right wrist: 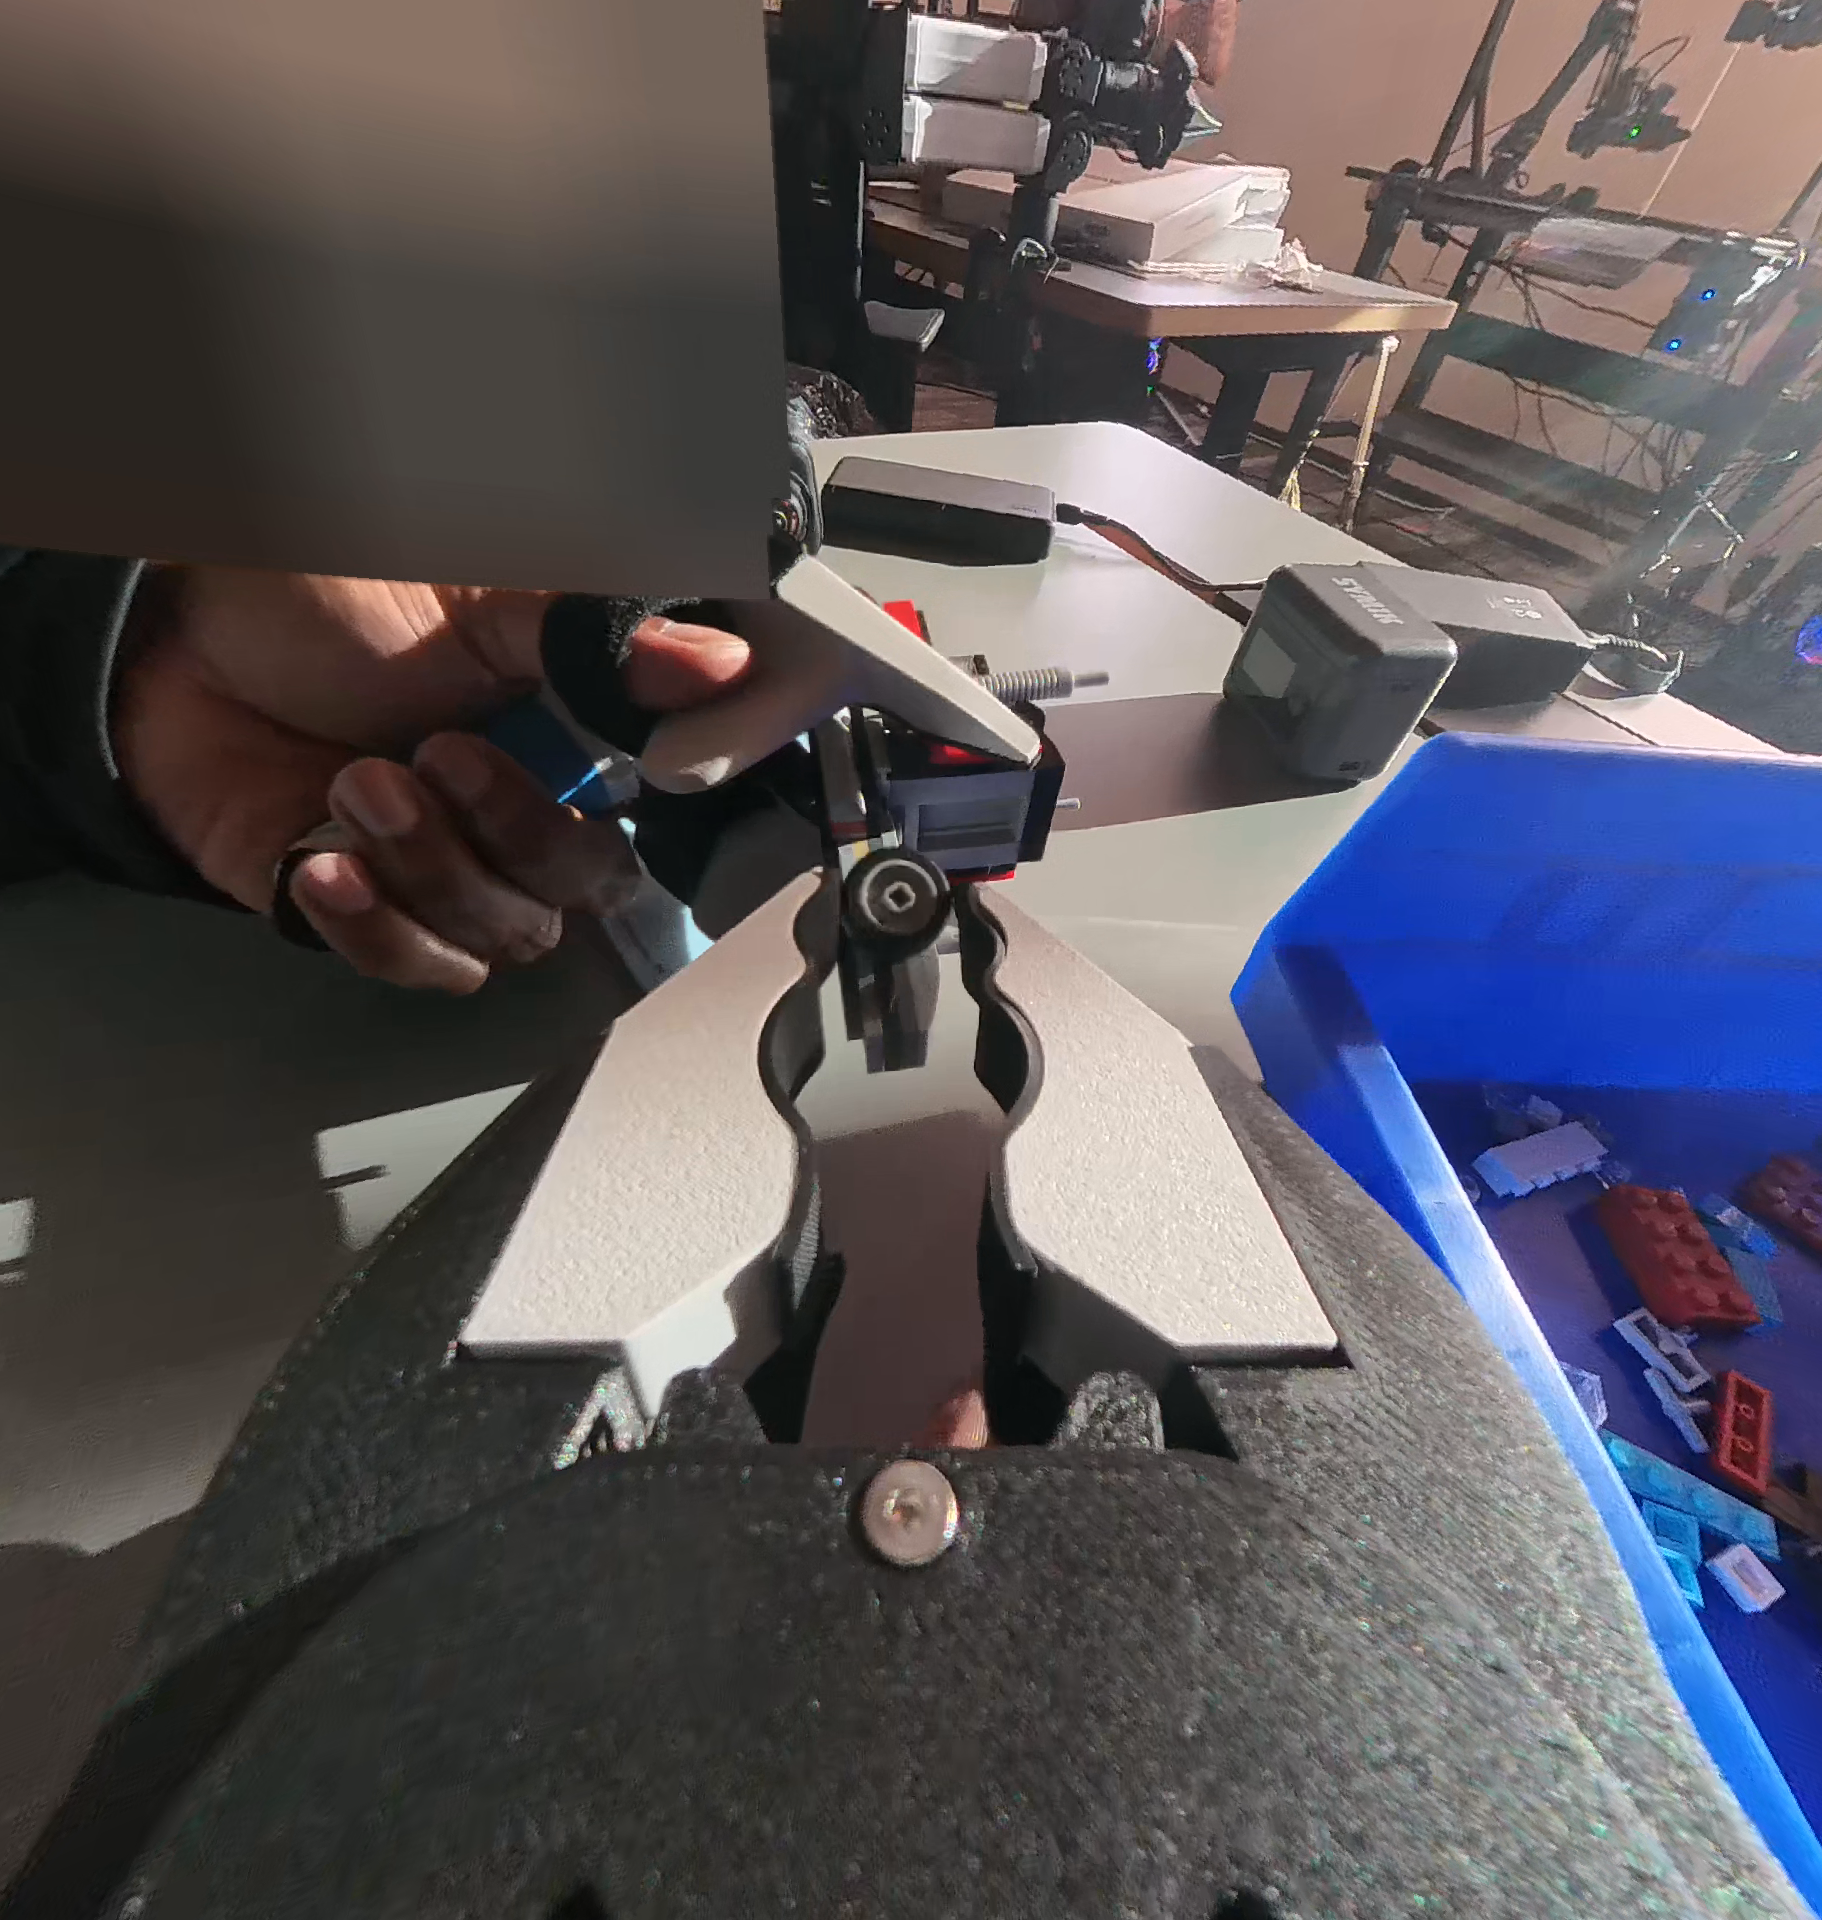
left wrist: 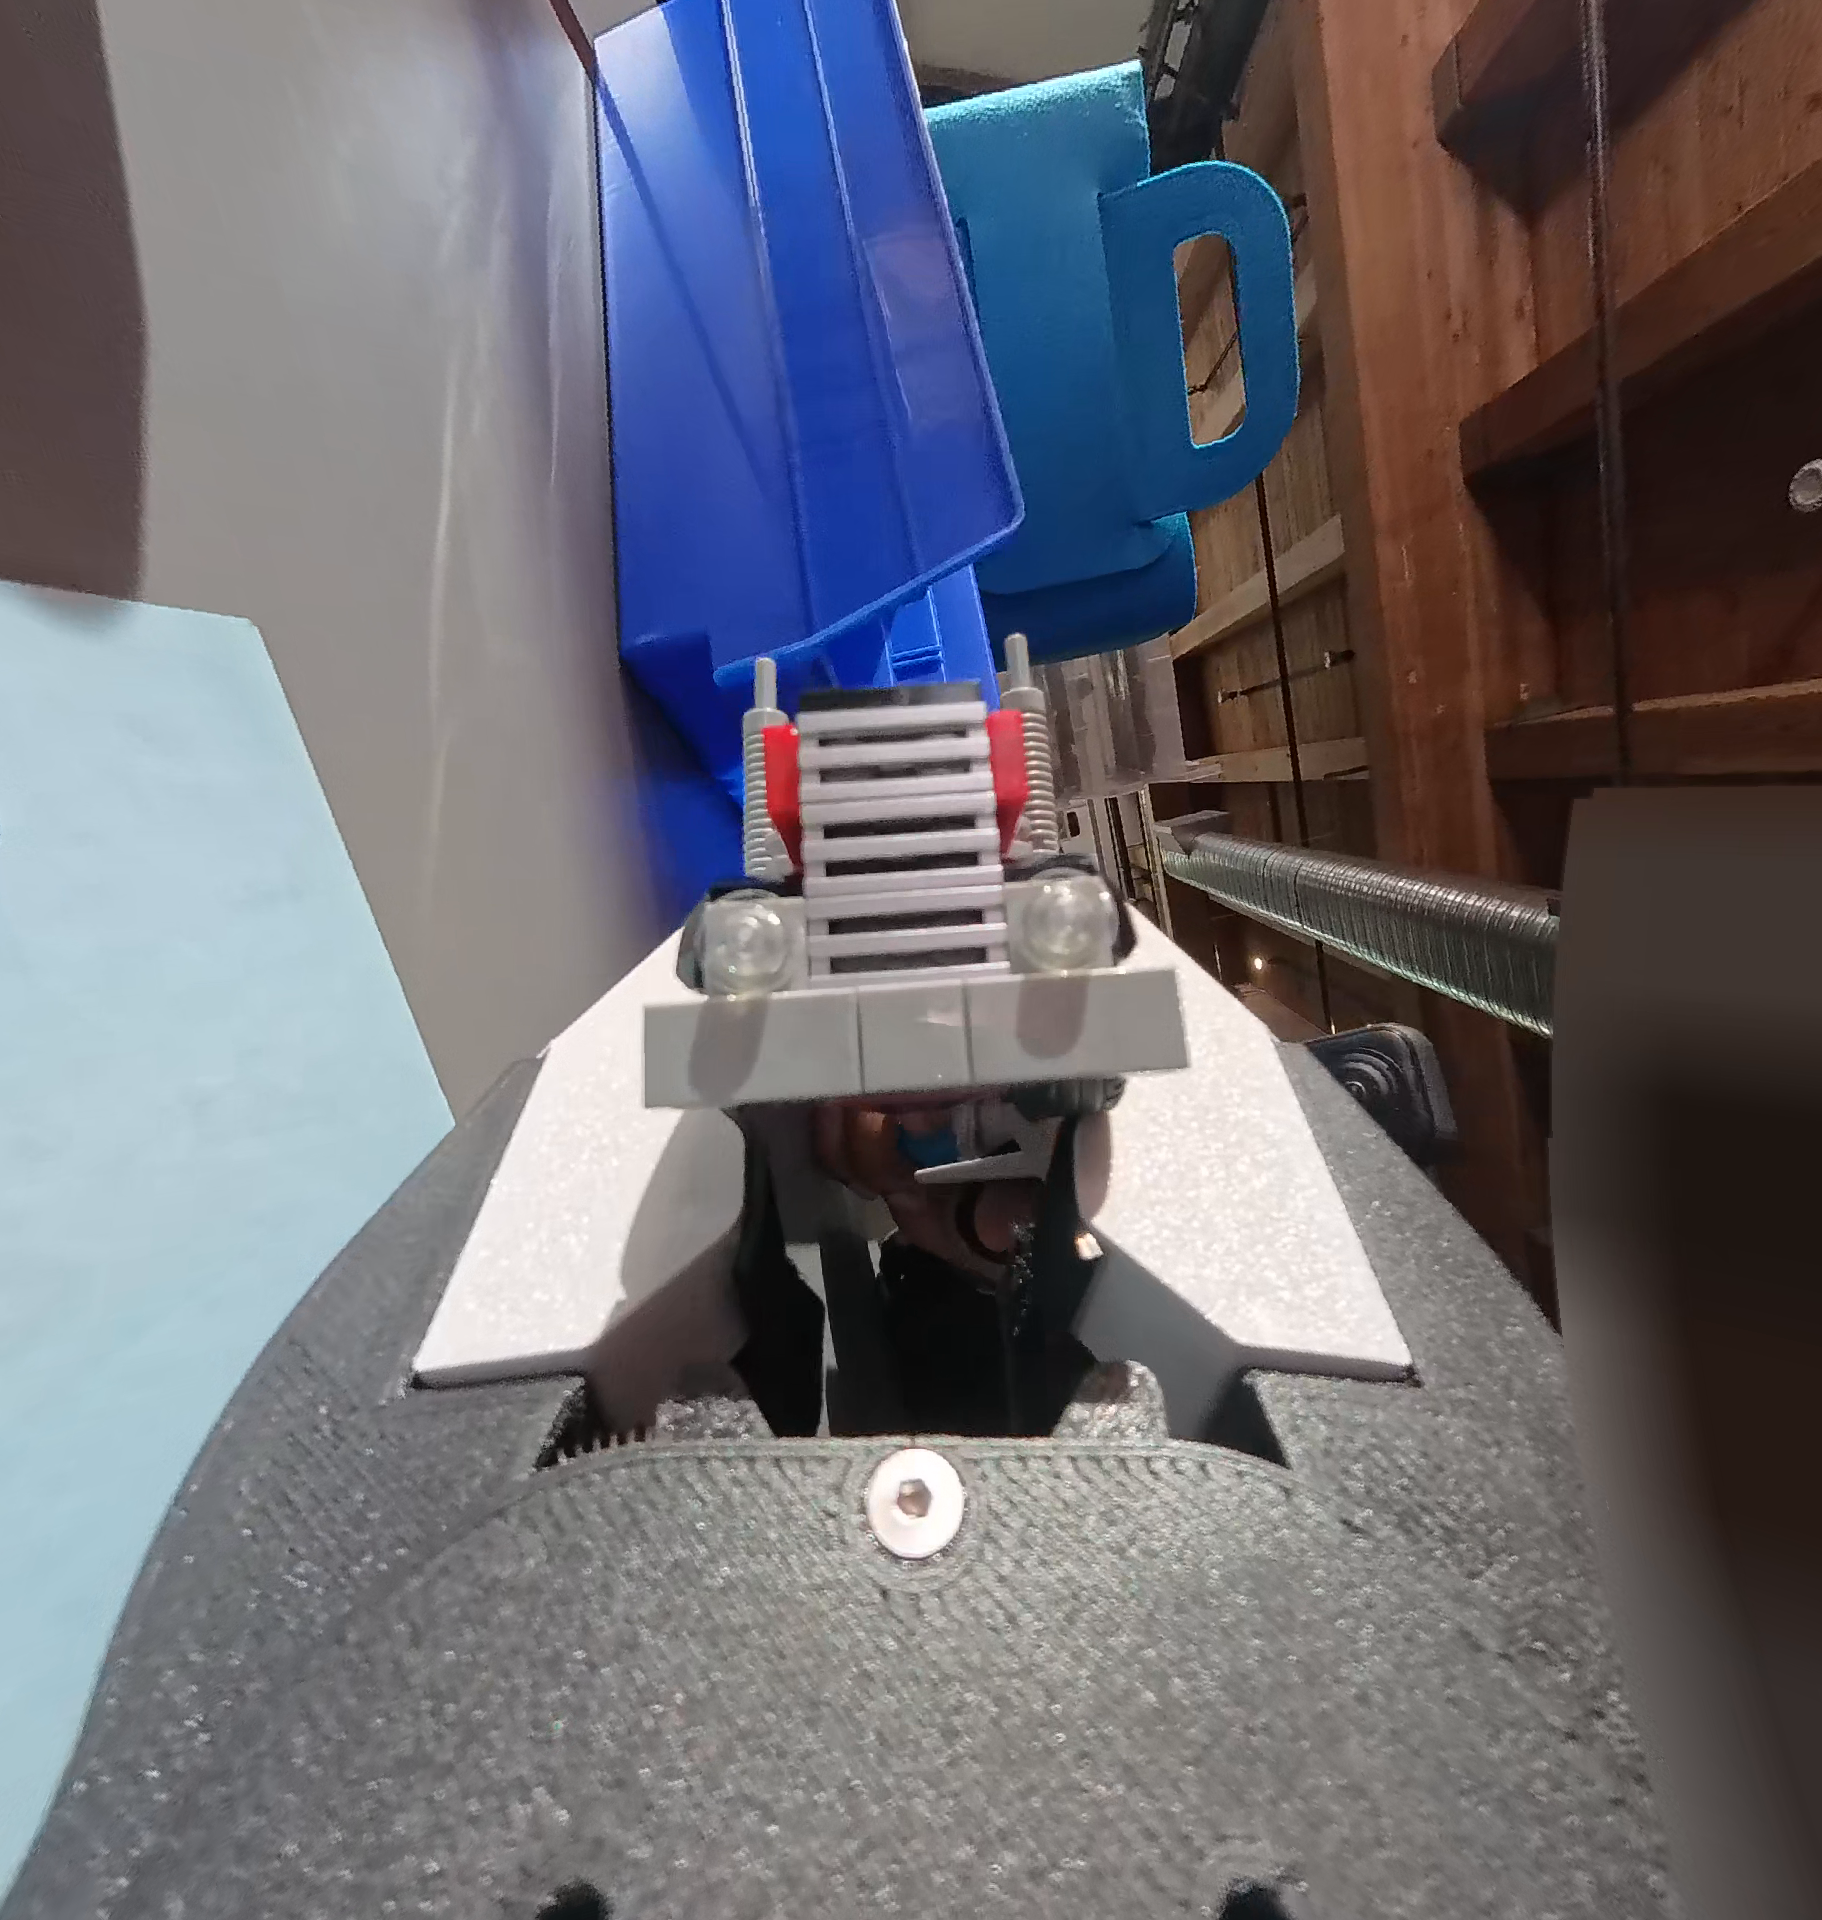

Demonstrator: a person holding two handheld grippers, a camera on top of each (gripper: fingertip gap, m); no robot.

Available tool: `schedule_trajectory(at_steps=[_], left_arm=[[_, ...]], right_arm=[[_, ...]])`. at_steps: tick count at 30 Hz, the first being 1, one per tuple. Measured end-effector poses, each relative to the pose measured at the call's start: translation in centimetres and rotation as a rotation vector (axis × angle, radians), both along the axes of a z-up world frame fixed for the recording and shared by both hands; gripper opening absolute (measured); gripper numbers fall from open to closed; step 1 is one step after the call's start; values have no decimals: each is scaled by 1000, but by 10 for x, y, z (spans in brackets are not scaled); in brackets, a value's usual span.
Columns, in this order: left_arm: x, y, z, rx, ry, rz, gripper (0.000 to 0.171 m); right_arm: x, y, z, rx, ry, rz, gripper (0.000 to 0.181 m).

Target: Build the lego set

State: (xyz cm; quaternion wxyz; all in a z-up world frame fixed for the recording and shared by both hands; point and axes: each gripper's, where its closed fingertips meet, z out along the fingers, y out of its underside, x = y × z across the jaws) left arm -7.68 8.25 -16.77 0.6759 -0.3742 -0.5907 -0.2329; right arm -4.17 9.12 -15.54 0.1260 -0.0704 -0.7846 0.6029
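Note:
In the left wrist view my left gripper (left wrist: 912, 935) is shut on a small lego truck (left wrist: 896, 842) with a grey grille, red side pieces, clear headlights and a grey bumper. It holds the truck in the air, nose toward the camera. In the right wrist view the truck (right wrist: 974, 805) shows under a white finger (right wrist: 886, 665) of the left gripper, which a person's hand (right wrist: 387, 790) holds. My right gripper (right wrist: 894, 904) is shut on a black wheel (right wrist: 894, 896) that sits against the truck's underside. Dark plates (right wrist: 886, 1008) hang below the wheel, between the fingers.
A blue bin (right wrist: 1509, 935) at the right holds several loose bricks (right wrist: 1676, 1257); it also shows in the left wrist view (left wrist: 782, 312). An action camera (right wrist: 1333, 675) and a black adapter (right wrist: 938, 509) lie on the white table (right wrist: 1146, 468). A light blue booklet (left wrist: 159, 935) stands left. Both grippers' tips are close together, under 4 cm apart.

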Motion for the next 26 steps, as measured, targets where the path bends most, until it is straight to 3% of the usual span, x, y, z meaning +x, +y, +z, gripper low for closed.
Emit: schedule_trajectory(at_steps=[26], left_arm=[[3,6,-9,-97,-1,-12,54]], right_arm=[[6,-3,-7,81,96,12,23]])
